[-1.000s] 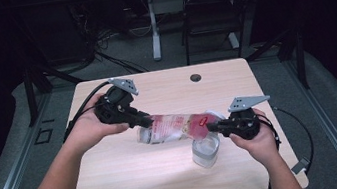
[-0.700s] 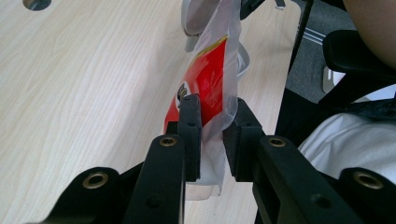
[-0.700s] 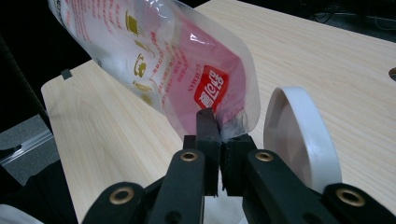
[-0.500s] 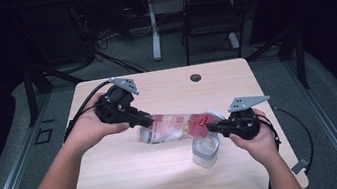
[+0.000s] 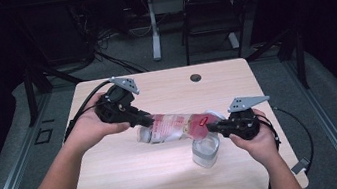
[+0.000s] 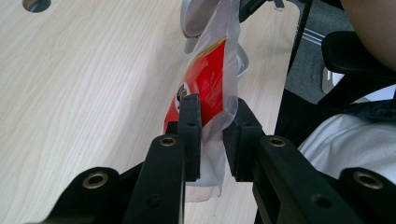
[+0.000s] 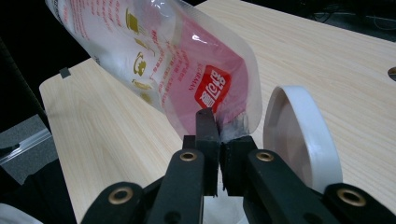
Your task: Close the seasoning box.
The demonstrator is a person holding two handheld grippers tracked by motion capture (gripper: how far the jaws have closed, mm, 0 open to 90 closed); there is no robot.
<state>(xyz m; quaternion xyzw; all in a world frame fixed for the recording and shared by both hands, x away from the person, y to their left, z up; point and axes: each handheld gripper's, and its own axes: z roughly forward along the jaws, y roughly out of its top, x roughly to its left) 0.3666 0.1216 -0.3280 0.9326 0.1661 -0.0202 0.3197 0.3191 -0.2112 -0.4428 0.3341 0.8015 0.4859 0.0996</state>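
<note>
- Pouch [image 5: 179, 126] held between two tongs above the tabletop [image 5: 119, 182], stretched from upper left down to lower right, its lower end over a clear cup [image 5: 205, 150].
- We read the slant as deliberate: held at both ends and tipped that way, the pouch looks set to drain towards the cup.
- Left tongs [image 5: 146, 121] are clamped on the higher end; in the left gripper view the two black pads pinch the clear and red film [image 6: 208, 91] flat between them.
- Right tongs [image 5: 210, 128] are clamped on the lower end, just above the cup; in the right gripper view they bite the sealed corner below the red logo [image 7: 211, 89].
- We judge the two-ended grip keeps the limp film taut and steers its low corner.
- From above we see the whole span, both hands and the cup under the pouch, but not the pinch itself.
- Right gripper view adds a white round lid [image 7: 299, 135] standing on edge beside the tongs, and printing on the film.
- We cannot tell from any view whether the pouch is open or anything is flowing.
</note>
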